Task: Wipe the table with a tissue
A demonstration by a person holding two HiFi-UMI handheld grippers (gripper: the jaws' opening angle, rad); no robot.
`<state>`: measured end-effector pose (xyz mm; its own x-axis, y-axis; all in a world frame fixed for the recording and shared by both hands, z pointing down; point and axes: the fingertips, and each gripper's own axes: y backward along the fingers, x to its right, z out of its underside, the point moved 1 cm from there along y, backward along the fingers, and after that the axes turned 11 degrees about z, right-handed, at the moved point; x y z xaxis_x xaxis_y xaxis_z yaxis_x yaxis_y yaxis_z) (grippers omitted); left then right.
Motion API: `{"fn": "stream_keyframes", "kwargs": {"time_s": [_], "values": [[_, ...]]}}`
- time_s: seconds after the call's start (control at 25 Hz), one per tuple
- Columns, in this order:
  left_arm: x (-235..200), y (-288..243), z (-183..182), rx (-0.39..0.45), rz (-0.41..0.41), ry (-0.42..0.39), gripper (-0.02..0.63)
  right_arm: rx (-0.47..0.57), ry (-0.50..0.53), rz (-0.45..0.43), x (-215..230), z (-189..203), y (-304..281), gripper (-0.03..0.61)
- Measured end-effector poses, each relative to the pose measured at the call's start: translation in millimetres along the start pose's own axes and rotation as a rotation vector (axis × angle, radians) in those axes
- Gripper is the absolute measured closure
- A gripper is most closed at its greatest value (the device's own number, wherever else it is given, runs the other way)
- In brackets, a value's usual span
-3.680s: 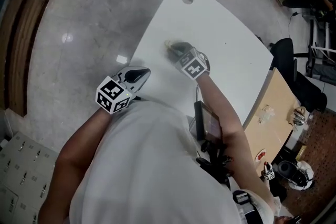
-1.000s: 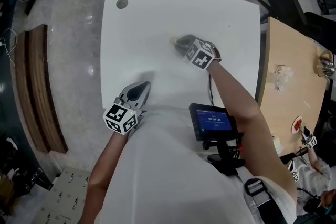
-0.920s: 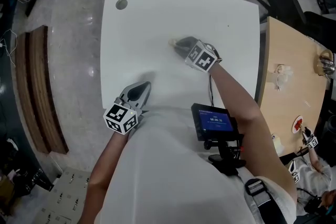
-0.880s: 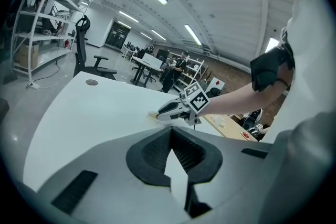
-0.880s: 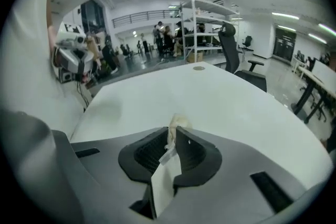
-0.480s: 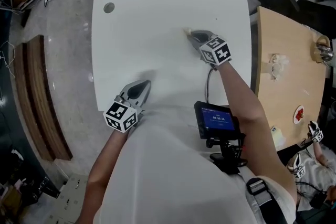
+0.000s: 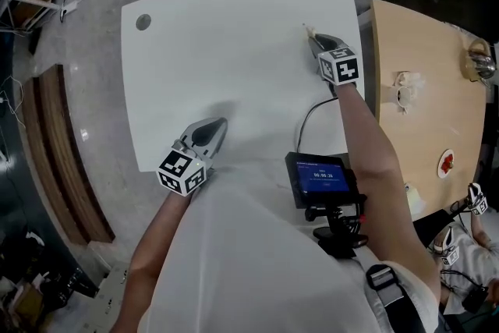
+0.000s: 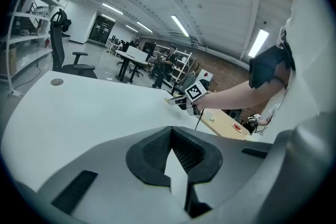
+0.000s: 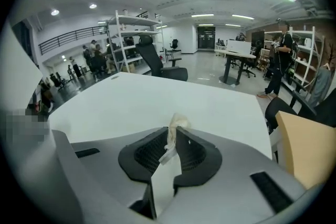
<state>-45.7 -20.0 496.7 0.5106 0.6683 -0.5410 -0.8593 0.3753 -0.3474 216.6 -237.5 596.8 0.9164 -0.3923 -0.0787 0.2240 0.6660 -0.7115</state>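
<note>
right tongs (image 7: 316, 41) pinch the tissue (image 9: 174, 128) at the far right of the table (image 7: 226, 43), left tongs (image 7: 207, 133) pressed together, empty, by the near edge. most of the top lies left of the tissue.

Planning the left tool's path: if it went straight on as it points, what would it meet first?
Likely the right tool, shut on the tissue, across bare white table; height above the table is unclear.

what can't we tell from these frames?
- Tissue: only its tip shows in the right gripper view; the fingers cover the rest.
- Whether it touches the table: head view, the right gripper blocks the contact.
- Chest screen text: head view, too small.
</note>
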Motion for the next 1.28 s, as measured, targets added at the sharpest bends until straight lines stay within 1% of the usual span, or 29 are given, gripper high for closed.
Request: {"fn": "stream_keyframes", "kwargs": {"time_s": [0.12,0.24,0.36,0.52,0.76,0.84,1.0,1.16,1.28], "values": [[0.6,-4.6,0.9,-0.008,-0.016,0.005,0.607,0.0,0.04,0.029,16.8,-6.2,-10.9,0.528],[0.9,-9.8,1.8,-0.009,-0.033,0.016,0.607,-0.014,0.092,0.029,24.3,-10.0,-25.0,0.528],[2.3,-13.9,2.6,-0.008,-0.048,0.025,0.607,-0.032,0.145,0.023,26.2,-10.3,-36.3,0.528],[4.3,-16.2,3.1,-0.007,-0.063,0.032,0.607,-0.07,0.243,0.059,31.0,-11.0,-45.5,0.529],[7.1,-12.4,7.7,-0.01,-0.083,0.038,0.607,-0.092,0.372,0.072,20.2,-13.1,-44.8,0.529],[8.7,-12.5,5.4,-0.007,-0.083,0.035,0.607,-0.103,0.408,0.058,12.8,-13.5,-45.1,0.529],[14.0,-15.3,2.4,-0.007,-0.073,0.018,0.607,-0.108,0.489,-0.003,-9.5,-11.1,-41.1,0.529],[17.4,-14.9,5.5,-0.008,-0.076,0.012,0.607,-0.092,0.588,-0.062,-37.6,-3.9,-32.7,0.529],[19.4,-12.7,6.1,-0.003,-0.078,0.006,0.607,-0.074,0.632,-0.095,-56.1,2.5,-24.8,0.529]]}}
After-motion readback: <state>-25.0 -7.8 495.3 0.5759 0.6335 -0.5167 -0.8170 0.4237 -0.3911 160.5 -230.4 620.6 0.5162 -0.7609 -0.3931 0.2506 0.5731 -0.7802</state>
